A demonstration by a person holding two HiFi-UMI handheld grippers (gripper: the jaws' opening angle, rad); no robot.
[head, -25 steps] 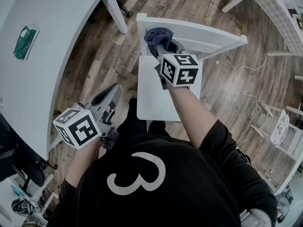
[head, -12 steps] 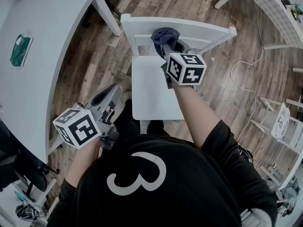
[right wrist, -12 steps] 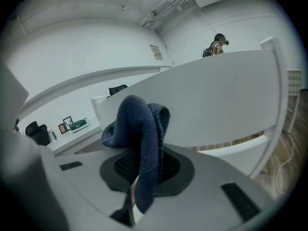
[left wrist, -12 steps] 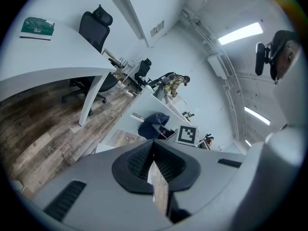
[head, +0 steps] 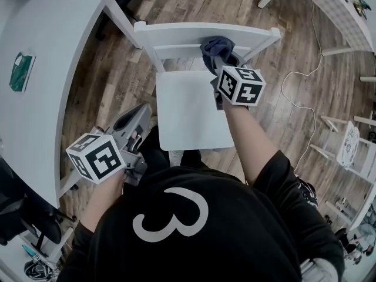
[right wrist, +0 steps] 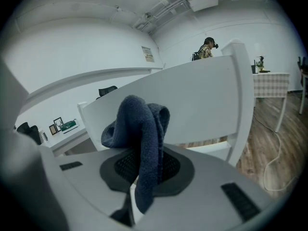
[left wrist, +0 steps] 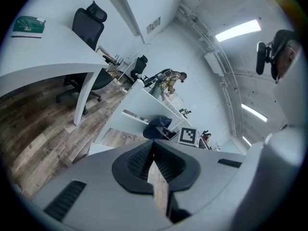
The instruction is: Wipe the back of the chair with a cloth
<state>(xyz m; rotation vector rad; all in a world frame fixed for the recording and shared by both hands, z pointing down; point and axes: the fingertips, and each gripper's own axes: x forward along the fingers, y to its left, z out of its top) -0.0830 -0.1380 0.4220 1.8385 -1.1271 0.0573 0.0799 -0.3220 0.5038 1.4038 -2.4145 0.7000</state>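
Note:
A white chair (head: 188,113) stands in front of me, its backrest rail (head: 176,31) on the far side. My right gripper (head: 221,62) is shut on a dark blue cloth (head: 216,44) and presses it against the backrest, right of its middle. In the right gripper view the cloth (right wrist: 142,129) hangs bunched between the jaws of the right gripper (right wrist: 138,179), against the white backrest (right wrist: 202,100). My left gripper (head: 136,115) is held low at the left, away from the chair. In its own view the left gripper (left wrist: 154,162) is shut on nothing, with the cloth (left wrist: 156,128) ahead of it.
A white table (head: 53,51) with a green item (head: 20,72) on it stands at the left. A white cable (head: 299,98) lies on the wooden floor right of the chair. Another table (head: 332,7) is at the upper right. A person (right wrist: 208,47) stands far off.
The right gripper has slid the cloth along the backrest, from near its left end to right of the middle. The left gripper has stayed where it was.

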